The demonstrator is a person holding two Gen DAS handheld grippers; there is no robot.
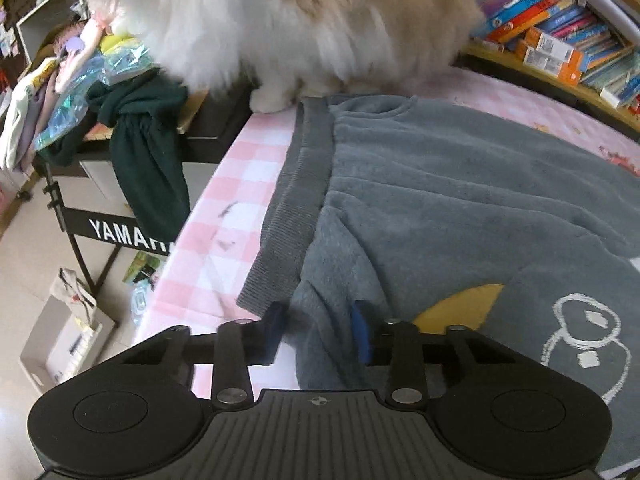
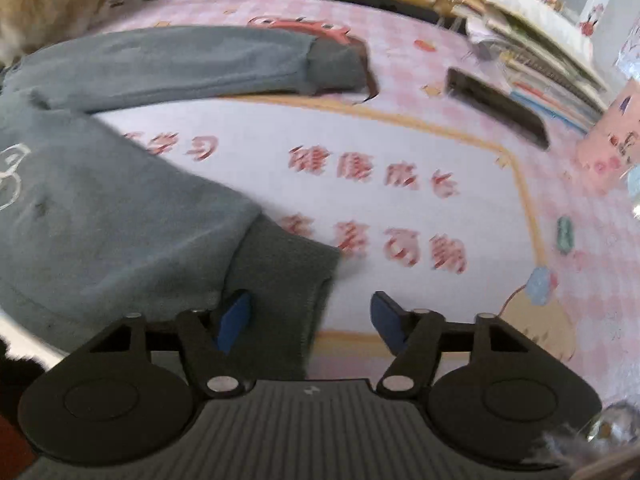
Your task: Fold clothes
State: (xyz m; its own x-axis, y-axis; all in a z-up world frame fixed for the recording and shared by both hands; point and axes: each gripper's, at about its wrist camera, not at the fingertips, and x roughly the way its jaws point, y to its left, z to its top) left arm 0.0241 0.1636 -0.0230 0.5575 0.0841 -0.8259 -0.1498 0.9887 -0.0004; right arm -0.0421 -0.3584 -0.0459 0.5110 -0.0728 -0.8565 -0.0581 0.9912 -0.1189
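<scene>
A grey fleece sweatshirt (image 1: 440,184) lies flat on a pink checked mat (image 1: 224,216). It has a ribbed hem (image 1: 292,208) and a white and yellow drawing. My left gripper (image 1: 318,332) is partly closed, with a fold of the sweatshirt's near corner between its blue pads. In the right wrist view the sweatshirt (image 2: 100,220) lies at the left, one sleeve (image 2: 180,64) stretched out with its dark cuff (image 2: 336,64). My right gripper (image 2: 310,320) is open; a ribbed cuff (image 2: 280,280) lies between its fingers, against the left pad.
A fluffy cream cat (image 1: 280,20) sits at the mat's far edge by the hem. A dark green garment (image 1: 148,160) hangs over a Yamaha keyboard stand (image 1: 128,232) at the left. Bookshelves (image 1: 560,40) run along the back. A black flat object (image 2: 496,108) lies on the mat.
</scene>
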